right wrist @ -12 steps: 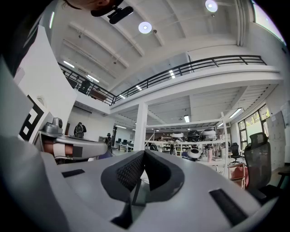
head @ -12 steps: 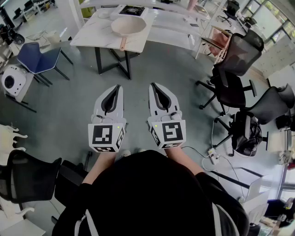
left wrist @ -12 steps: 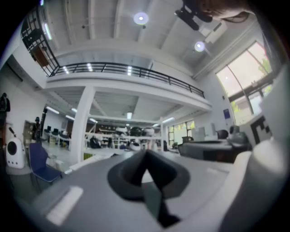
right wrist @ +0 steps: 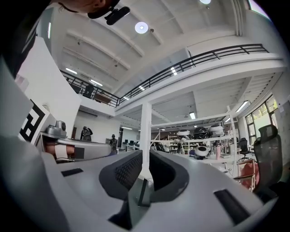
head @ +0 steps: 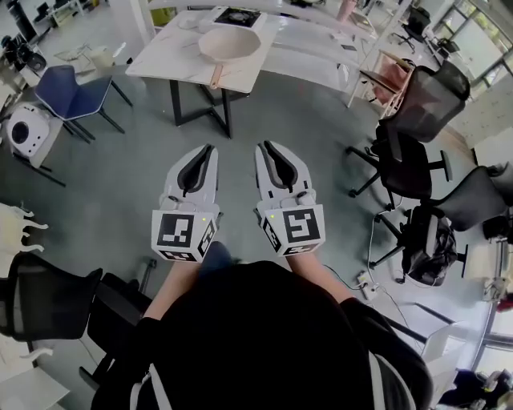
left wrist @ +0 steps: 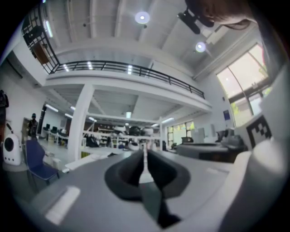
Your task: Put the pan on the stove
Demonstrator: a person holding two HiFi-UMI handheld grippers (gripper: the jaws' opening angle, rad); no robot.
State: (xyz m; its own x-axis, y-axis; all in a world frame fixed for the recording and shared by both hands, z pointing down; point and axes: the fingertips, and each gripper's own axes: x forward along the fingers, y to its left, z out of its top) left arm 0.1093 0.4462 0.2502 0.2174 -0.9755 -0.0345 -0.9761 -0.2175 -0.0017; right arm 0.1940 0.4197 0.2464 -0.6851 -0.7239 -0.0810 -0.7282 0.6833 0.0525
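Grey floor (head: 120, 176), white tabletop (head: 164, 60), office chairs (head: 409, 152); pale round pan (head: 228, 44) lying there; left gripper (head: 210, 149), right gripper (head: 260, 146) closed, empty.

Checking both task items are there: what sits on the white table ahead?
On the white table lie a pale pan, handle toward the near edge, and behind it a black stove. The tabletop under the pan is covered; the far edge is out of frame.

The head view looks steeply down from above the person. The white table (head: 172, 60) lies well ahead, beyond the left gripper (head: 206, 152) and right gripper (head: 264, 149). Both gripper views look level from low behind their jaws, facing the table's way, and share the white pillar (left wrist: 81, 122) and balcony railing (left wrist: 127, 68).
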